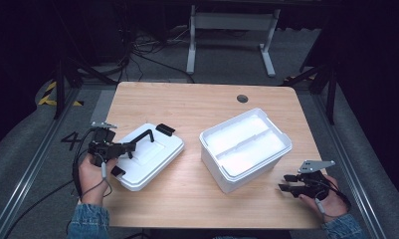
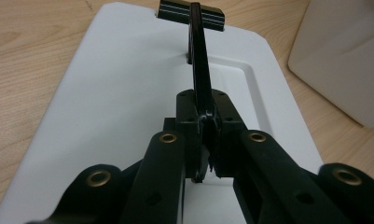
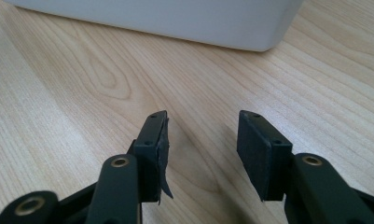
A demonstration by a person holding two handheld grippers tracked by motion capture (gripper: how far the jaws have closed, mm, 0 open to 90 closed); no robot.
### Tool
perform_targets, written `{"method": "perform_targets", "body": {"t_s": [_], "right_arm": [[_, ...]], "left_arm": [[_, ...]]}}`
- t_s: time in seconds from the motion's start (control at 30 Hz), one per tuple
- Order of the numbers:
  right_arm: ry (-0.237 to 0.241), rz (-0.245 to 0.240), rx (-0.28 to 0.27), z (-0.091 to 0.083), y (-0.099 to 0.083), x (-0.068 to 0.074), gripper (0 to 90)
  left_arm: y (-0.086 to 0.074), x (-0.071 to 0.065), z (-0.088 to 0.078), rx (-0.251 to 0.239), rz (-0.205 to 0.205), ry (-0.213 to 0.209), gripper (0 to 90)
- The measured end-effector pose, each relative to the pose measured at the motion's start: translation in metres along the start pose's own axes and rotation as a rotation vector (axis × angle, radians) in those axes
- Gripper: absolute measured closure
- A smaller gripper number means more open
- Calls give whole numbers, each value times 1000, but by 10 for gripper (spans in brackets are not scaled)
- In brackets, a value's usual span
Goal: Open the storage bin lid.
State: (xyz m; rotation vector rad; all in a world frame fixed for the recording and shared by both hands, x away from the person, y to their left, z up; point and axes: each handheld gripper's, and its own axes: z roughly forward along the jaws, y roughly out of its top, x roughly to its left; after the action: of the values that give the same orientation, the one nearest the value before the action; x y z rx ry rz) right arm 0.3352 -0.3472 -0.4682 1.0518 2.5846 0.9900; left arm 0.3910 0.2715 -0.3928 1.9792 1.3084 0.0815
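Observation:
A white foam lid [image 1: 154,154] lies flat on the left half of the wooden table [image 1: 187,104]. A thin black handle [image 1: 143,135] arches over the lid, with black clips at both ends. My left gripper [image 1: 129,147] is shut on the near end of this handle [image 2: 198,60], above the lid [image 2: 119,93]; its jaws [image 2: 204,116] pinch the strap. An open white foam box [image 1: 222,177] with an inner divider stands at centre right. Near the front right corner, my right gripper [image 1: 282,183] hovers open just above the bare wood, its jaws [image 3: 201,135] empty, the box wall [image 3: 175,18] ahead.
The box [image 2: 343,56] stands right of the lid with a strip of bare wood between them. A round cable hole [image 1: 242,98] sits near the table's far edge. Beyond the table, a white metal frame [image 1: 232,30], cables and black stands are on the floor.

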Motion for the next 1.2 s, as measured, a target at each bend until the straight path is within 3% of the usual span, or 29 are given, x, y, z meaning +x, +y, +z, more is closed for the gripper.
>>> {"method": "perform_targets", "body": {"t_s": [0.27,0.67,0.83,0.93,1.1,1.2], "right_arm": [[0,0,-1,0,0,0,544],[0,0,0,0,0,0,544],[0,-2,1,0,1,1,544],[1,-3,1,0,1,1,543],[0,-4,4,1,1,1,542],[1,-5,4,1,1,1,542]], "left_arm": [[-3,5,7,21,0,-3,845],[-11,19,20,72,-50,-31,840],[-15,25,27,104,-65,-11,823],[-16,26,27,95,-75,-12,820],[-17,29,25,91,-83,13,714],[-17,29,23,78,-88,63,613]]}}
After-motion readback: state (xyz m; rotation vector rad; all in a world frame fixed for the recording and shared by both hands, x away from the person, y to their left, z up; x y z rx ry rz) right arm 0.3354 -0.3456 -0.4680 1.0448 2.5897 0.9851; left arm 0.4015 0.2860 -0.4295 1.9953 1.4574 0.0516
